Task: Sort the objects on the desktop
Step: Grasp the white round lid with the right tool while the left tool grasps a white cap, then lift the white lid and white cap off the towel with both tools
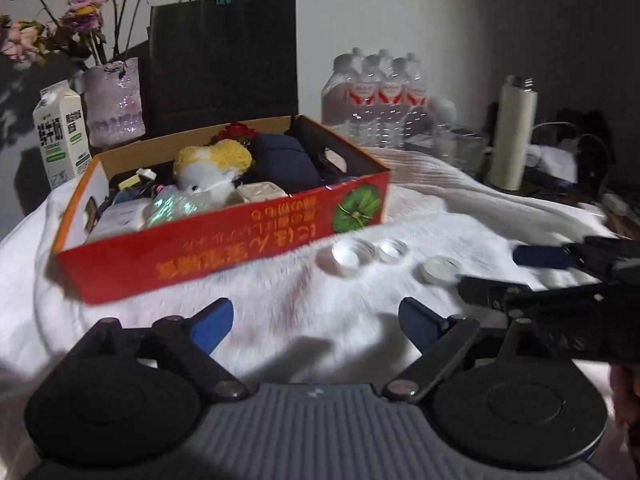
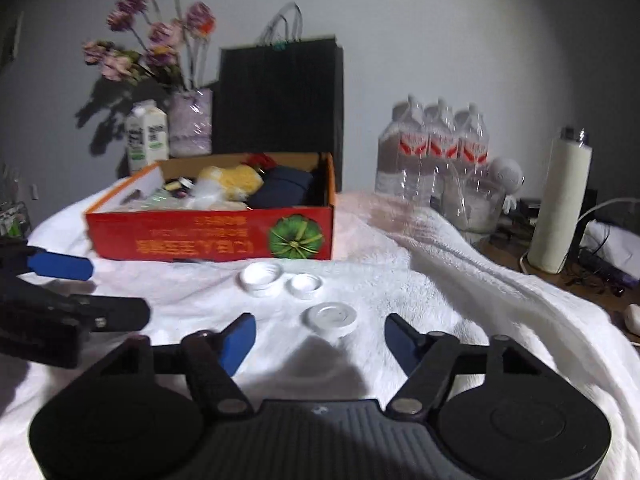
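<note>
A red cardboard box [image 1: 224,248] [image 2: 208,236] stands on the white towel, filled with a yellow-white plush toy [image 1: 212,168], a dark blue pouch [image 1: 284,160] and small items. Three small white round lids lie in front of it: a large one [image 2: 261,275] [image 1: 349,257], a small one [image 2: 306,285] [image 1: 393,250] and a flat one [image 2: 331,317] [image 1: 440,269]. My left gripper [image 1: 316,326] is open and empty over the towel, left of the lids. My right gripper [image 2: 320,338] is open and empty, just short of the flat lid.
Behind the box stand a milk carton [image 1: 60,136], a vase of dried flowers [image 1: 114,100] and a black paper bag [image 1: 224,64]. A pack of water bottles [image 2: 434,152], a glass jar [image 2: 474,204] and a white flask [image 2: 560,200] are at the right.
</note>
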Demonstrator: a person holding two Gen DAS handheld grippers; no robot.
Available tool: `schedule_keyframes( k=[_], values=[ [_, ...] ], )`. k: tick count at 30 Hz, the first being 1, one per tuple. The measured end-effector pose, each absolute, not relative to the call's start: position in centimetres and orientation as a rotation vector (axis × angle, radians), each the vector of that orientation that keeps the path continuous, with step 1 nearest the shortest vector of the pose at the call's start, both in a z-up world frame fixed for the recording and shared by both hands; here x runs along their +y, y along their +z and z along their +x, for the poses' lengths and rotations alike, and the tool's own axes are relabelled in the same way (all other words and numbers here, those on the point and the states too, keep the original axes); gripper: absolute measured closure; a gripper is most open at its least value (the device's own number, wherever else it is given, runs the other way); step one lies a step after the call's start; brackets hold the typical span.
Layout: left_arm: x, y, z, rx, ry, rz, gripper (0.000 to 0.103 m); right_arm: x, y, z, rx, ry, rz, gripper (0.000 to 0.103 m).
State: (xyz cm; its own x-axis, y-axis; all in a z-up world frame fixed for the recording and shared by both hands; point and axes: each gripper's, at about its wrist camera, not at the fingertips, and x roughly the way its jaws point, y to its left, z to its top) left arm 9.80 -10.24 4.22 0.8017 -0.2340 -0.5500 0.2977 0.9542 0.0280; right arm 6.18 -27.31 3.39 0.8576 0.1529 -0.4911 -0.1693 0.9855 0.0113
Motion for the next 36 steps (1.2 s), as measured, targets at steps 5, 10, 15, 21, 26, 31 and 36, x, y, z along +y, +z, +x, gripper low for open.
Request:
schedule_keyframes(
  k=[5,10,15,21,26,31,36],
  values=[
    [-11.8,2.4,15.9,0.631,-0.304,0.066,0.016,-27.5,1.7,10.9,0.571,0.094,0.014,0.052],
    [-13.2,0.8,17.4,0.660,-0.358,0.079,0.034,-26.9,0.1,11.4,0.623,0.127,0.003,0.054],
    [-13.6,0.5,17.4,0.659,-0.343,0.100,0.048,-27.1,0.2,11.4,0.623,0.136,0.024,0.057],
    [-12.2,1.0,16.7,0.637,-0.307,0.046,0.081,-27.3,0.5,11.0,0.595,0.130,0.044,0.066],
    [-11.1,2.2,14.4,0.611,-0.309,0.010,0.095,-26.9,1.0,10.2,0.544,0.131,0.024,0.066],
    [-11.1,2.0,13.2,0.605,-0.281,0.036,0.050,-26.5,1.4,8.9,0.501,0.126,0.012,0.066],
    [-13.1,2.1,15.6,0.605,-0.306,0.123,0.044,-26.5,1.4,8.9,0.509,0.128,0.015,0.065]
  ],
)
